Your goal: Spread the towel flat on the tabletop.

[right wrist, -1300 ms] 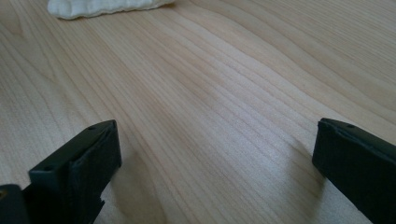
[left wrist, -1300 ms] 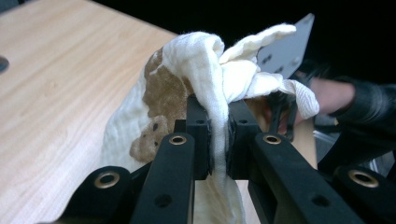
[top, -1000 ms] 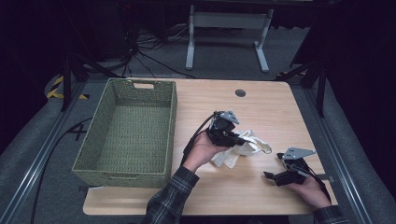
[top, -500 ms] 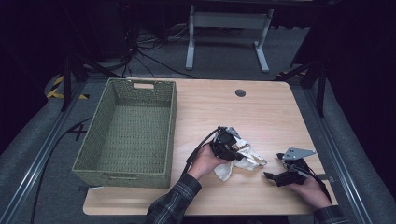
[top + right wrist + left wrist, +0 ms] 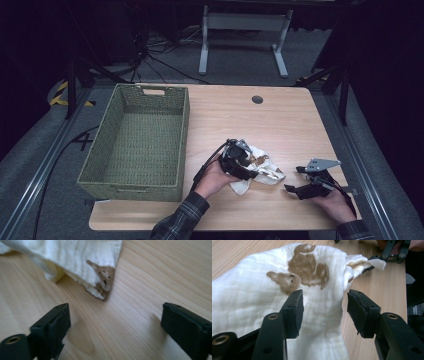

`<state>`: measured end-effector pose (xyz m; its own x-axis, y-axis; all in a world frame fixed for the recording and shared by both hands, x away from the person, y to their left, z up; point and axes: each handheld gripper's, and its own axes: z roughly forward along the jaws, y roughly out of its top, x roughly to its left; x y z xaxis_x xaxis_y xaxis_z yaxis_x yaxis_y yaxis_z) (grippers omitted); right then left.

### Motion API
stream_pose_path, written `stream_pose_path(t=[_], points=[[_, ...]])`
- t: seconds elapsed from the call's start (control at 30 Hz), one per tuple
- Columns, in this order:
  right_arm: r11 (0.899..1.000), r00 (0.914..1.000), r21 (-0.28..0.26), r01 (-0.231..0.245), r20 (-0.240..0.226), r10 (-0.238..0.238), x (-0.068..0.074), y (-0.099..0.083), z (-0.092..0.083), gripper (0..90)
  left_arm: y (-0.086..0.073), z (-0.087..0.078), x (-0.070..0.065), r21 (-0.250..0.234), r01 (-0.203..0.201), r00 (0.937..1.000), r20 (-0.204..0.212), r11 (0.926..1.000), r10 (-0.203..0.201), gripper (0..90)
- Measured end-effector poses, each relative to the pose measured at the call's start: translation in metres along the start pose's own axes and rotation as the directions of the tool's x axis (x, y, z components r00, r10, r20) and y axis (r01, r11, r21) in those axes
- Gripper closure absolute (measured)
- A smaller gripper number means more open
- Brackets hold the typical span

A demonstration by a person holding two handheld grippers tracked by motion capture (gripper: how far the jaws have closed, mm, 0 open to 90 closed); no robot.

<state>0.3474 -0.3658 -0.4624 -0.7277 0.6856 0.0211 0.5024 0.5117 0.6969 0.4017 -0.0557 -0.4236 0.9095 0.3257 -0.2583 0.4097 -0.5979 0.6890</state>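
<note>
Near the front edge of the worktop (image 5: 300,125), a little right of its middle, lies a crumpled white cloth (image 5: 260,171) printed with brown bears, and the left tongs (image 5: 250,167) sit right on top of it. A second ago those tongs were farther back, with the cloth trailing from them toward the front right; half a second ago they had come closer to the front edge, and now they are lower again, down on the heap. Their jaws have just been opening: in the left gripper view one pad rests against the cloth (image 5: 274,290) below the bear print and the other stands clear of the fabric's edge over bare wood, so the cloth is released rather than pinched, though a fold of it lies between the jaws. The right tongs (image 5: 290,181) rest near the front right corner of the worktop, in the same spot as in both earlier frames, pointing toward the cloth and just short of it. Their jaws have just been closing a little, yet they stand wide apart in the right gripper view with only wood grain between them; a bear-printed corner of the cloth (image 5: 100,272) lies ahead of them, untouched. The green woven basket (image 5: 135,145) stands along the left edge of the worktop, unmoved.
</note>
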Motion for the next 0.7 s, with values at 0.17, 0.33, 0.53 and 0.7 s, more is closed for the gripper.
stream_pose_path(t=[0.17, 0.33, 0.53, 0.7], points=[[1.000, 0.9993, -0.008, 0.007, -0.036, -0.007, 0.001, 0.001, -0.005, 16.7, -0.013, -0.007, -0.010, -0.002, -0.008, 0.9995, -0.031, 1.0000, 0.007, 46.5], [0.999, 0.9954, -0.054, 0.003, -0.095, -0.009, 0.003, 0.005, -0.013, 27.0, -0.029, -0.008, -0.016, 0.001, 0.005, 0.9981, -0.061, 1.0000, -0.005, 46.6], [0.996, 0.9879, -0.084, -0.004, -0.155, -0.009, 0.005, 0.008, -0.016, 37.0, -0.043, -0.002, -0.023, 0.040, 0.003, 0.9962, -0.087, 0.9992, 0.001, 46.7], [0.990, 0.9778, -0.138, -0.022, -0.209, -0.008, 0.010, 0.015, -0.021, 43.5, -0.046, 0.006, -0.027, 0.082, -0.003, 0.9949, -0.100, 0.9967, 0.011, 48.5]])
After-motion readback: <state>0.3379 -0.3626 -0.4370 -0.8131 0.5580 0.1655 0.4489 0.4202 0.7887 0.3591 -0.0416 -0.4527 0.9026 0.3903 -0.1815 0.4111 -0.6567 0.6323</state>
